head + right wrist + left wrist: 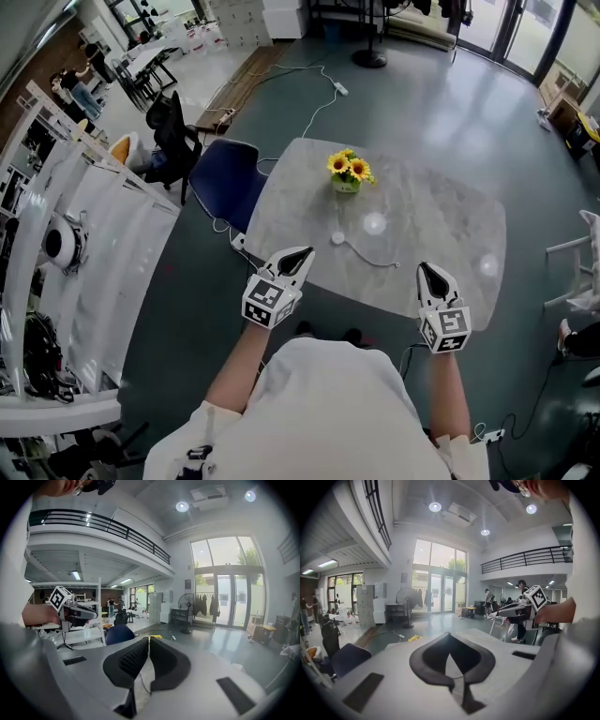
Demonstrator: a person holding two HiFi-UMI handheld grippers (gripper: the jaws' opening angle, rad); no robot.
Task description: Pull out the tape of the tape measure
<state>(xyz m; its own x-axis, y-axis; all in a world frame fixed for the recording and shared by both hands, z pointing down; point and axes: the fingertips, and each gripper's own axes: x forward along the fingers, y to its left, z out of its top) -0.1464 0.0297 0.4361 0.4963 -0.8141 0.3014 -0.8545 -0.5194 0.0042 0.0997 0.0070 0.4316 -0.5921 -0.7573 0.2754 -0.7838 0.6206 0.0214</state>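
The left gripper (302, 253) and the right gripper (427, 269) are held over the near edge of the table (450, 234), well apart from each other. The jaws of both are closed tip against tip, and nothing is held between them. The tape measure (337, 238), small and round, is lying on the table beyond the grippers, near the flowers (348, 171). A thin tape (370, 260) is drawn out from it towards the right.
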